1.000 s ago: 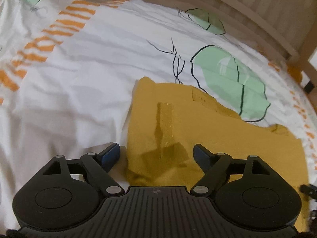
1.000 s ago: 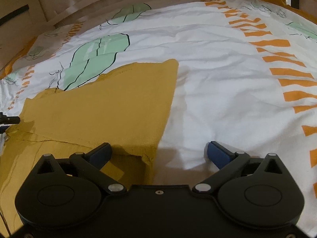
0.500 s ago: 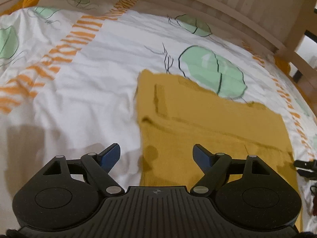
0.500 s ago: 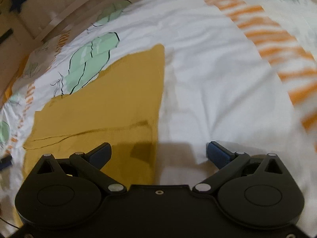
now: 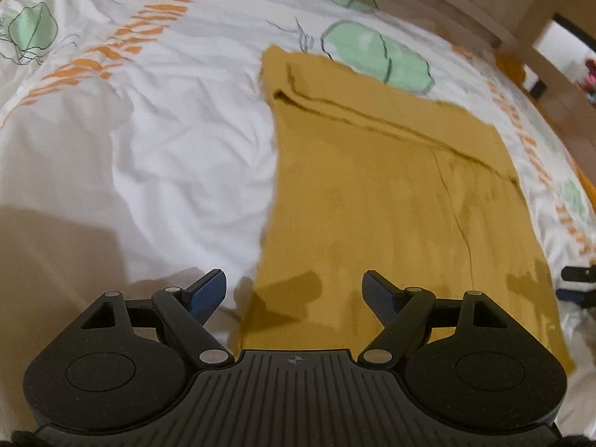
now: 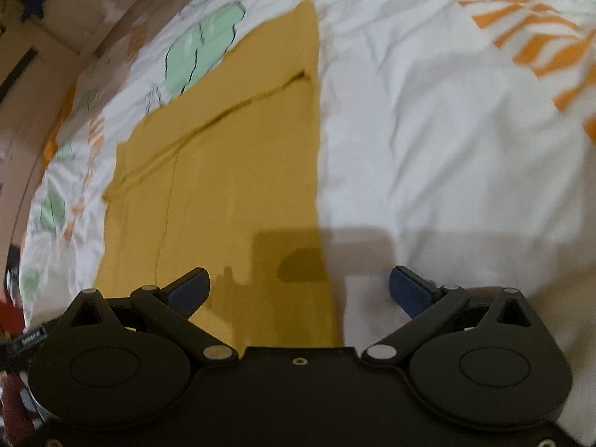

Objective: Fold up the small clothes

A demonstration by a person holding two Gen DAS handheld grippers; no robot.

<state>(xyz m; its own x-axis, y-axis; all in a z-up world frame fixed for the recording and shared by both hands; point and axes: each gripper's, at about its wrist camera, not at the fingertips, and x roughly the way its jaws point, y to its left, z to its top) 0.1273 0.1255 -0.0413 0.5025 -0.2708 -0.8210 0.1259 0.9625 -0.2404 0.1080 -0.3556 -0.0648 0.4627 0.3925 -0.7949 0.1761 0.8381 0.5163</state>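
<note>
A mustard-yellow garment (image 5: 372, 193) lies flat on the bed, with its far part folded over onto itself along a crosswise edge. It also shows in the right wrist view (image 6: 231, 171). My left gripper (image 5: 294, 290) is open and empty, raised above the garment's near left edge. My right gripper (image 6: 300, 287) is open and empty, raised above the garment's near right edge. The right gripper's tip shows at the right edge of the left wrist view (image 5: 577, 279).
The garment lies on a white bedsheet (image 5: 149, 141) printed with green leaves and orange stripes, seen also in the right wrist view (image 6: 447, 149). A wooden bed rail (image 5: 447, 11) runs along the far side.
Both grippers have let go of the garment's far part, laid it folded, and pulled back and up towards the near end. More of the garment lies in view.
</note>
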